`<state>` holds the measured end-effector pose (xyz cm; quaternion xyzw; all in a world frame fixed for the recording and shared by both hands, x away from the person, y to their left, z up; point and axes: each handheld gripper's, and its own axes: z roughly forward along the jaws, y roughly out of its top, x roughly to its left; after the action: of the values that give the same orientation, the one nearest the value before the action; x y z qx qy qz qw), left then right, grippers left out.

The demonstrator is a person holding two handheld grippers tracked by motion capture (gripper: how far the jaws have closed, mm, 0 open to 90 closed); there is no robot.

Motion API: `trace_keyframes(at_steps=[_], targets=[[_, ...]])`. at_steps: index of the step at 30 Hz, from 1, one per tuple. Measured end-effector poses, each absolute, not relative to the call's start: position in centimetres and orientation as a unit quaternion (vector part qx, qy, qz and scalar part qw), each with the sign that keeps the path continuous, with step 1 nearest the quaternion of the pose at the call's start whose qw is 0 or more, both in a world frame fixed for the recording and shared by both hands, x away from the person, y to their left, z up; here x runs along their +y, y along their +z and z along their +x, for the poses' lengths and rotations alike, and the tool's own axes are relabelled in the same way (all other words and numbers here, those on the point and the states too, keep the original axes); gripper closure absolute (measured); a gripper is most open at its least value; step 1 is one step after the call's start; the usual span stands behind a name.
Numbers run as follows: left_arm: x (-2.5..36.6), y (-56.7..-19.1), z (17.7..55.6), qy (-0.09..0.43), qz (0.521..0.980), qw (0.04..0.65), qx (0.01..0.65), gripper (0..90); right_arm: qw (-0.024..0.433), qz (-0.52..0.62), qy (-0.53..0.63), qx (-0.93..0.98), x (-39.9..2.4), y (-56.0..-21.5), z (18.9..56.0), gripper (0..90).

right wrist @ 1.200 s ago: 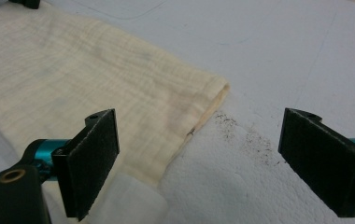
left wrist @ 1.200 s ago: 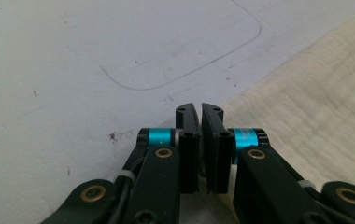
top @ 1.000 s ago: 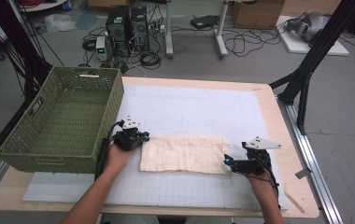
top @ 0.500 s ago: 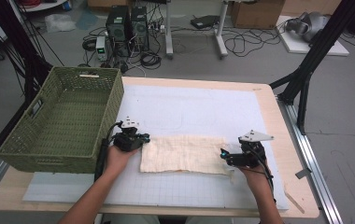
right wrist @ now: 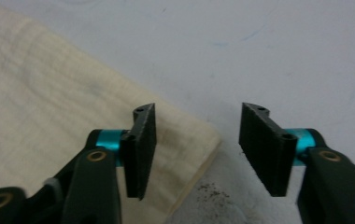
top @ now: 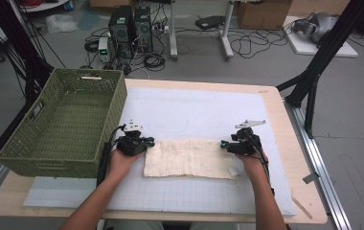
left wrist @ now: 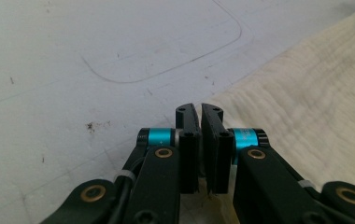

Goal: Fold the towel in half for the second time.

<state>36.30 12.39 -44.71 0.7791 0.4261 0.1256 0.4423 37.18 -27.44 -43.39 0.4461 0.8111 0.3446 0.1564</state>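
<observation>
Your left tool (top: 147, 142) is closed tight on the left edge of the cream cloth (top: 189, 158), which lies flat on the white mat near the front of the worktop (top: 285, 124). Your right tool (right wrist: 196, 144) has just been closing; its jaws stand half open, one over the cloth's right corner, not yet pinching it. A green basket (top: 70, 124) sits just beside your left hand (top: 120, 160).
</observation>
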Motion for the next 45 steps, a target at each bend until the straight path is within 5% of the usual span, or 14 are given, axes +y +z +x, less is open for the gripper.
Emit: trace_keyframes(at_steps=[8, 21, 45], targets=[[12.5, -44.6, 36.3, 0.134, 0.773, 0.448, 0.429, 85.4, 0.141, 0.417, 0.330, 0.835, -26.8, -43.7, 37.2, 82.8], [12.9, -43.3, 35.8, 0.163, 0.745, 0.491, 0.420, 86.6, 0.198, 0.444, 0.359, 0.797, -27.5, -43.0, 37.0, 84.3], [13.8, -42.6, 31.2, 0.133, 0.741, 0.517, 0.407, 86.5, 0.200, 0.388, 0.439, 0.785, -29.2, -42.3, 30.1, 84.0]])
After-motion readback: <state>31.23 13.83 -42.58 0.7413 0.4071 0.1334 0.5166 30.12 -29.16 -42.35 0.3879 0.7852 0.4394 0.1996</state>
